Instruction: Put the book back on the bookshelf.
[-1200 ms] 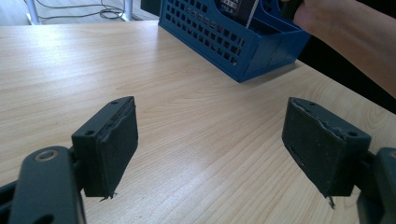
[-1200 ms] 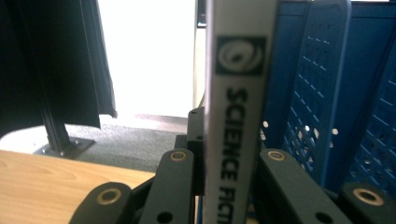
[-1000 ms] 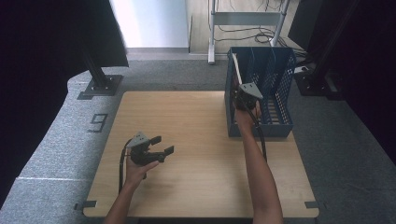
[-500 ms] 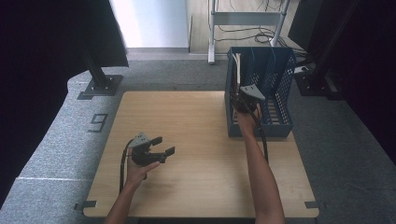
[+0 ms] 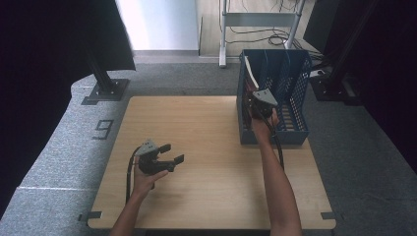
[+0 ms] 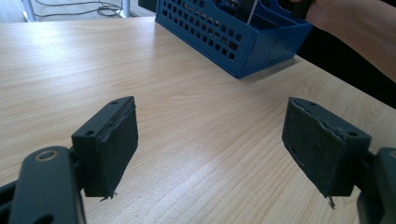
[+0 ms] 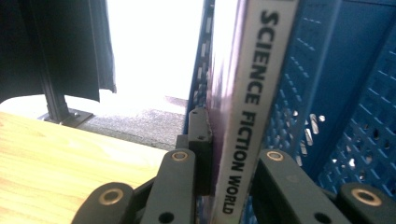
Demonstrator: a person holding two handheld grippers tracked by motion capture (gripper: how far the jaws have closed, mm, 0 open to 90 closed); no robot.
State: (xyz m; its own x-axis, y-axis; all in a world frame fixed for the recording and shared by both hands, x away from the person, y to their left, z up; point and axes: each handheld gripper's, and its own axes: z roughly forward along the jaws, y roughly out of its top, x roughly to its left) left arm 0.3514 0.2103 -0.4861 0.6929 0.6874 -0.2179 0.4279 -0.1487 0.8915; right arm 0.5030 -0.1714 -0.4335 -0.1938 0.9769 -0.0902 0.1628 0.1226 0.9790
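Between the right gripper point(image 7: 224, 186) jaws: book point(image 7: 245, 107), spine reading "SCIENCE FICTION WORLD", clamped low on the spine, standing upright inside blue rack point(image 5: 290, 83). Judged thin, stiff, fairly light, glossy cover possibly slippery. Right forearm stretched forward. Left gripper point(image 6: 212, 149) wide open, empty, low over table point(image 6: 196, 116).

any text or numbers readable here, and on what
"SCIENCE FICTION WORLD": on the spine of the book, held between the right gripper jaws inside the blue file rack.
"9": marked on the grey floor left of the table.
Nothing else is readable.
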